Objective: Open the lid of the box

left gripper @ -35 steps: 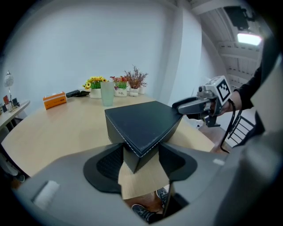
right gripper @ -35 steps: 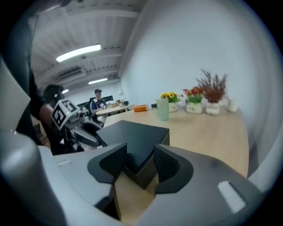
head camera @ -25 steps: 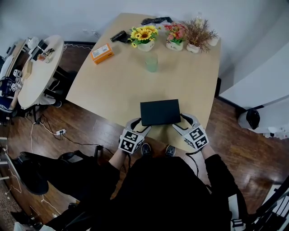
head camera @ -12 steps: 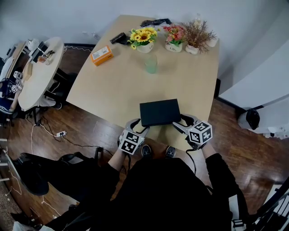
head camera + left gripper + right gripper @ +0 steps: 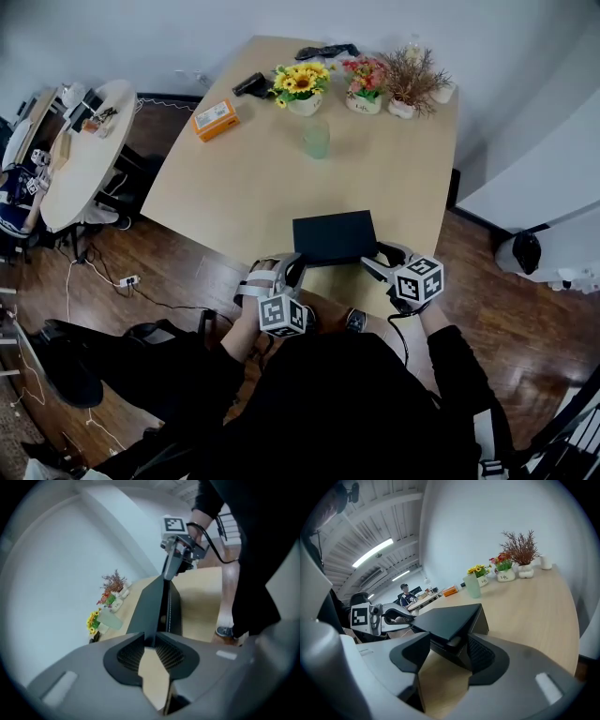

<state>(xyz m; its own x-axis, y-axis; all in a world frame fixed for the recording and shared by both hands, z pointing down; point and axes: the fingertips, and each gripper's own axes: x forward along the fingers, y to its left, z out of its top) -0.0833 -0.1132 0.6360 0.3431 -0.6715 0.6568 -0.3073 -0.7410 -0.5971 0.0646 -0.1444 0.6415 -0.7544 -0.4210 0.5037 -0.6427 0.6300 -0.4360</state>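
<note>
A flat black box [image 5: 334, 236] lies closed near the front edge of the wooden table [image 5: 244, 187]. My left gripper [image 5: 292, 268] is at its front left corner. In the left gripper view the left gripper [image 5: 151, 644] has its jaws closing, and they pinch the thin edge of the box lid [image 5: 154, 606]. My right gripper [image 5: 380, 258] sits at the front right corner. In the right gripper view the right gripper [image 5: 447, 653] stands open with the corner of the box [image 5: 450, 618] between its jaws. The left pad is apart from the box.
A green cup [image 5: 316, 139] stands mid-table. Three flower pots [image 5: 302, 84] line the far edge, with an orange box [image 5: 215, 119] and dark items beside them. A round table [image 5: 84, 150] stands to the left. The table's front edge runs just under both grippers.
My left gripper has rolled over, its marker cube dropping lower, and its jaws have closed onto the lid edge. The right gripper shifted slightly. The box has not moved.
</note>
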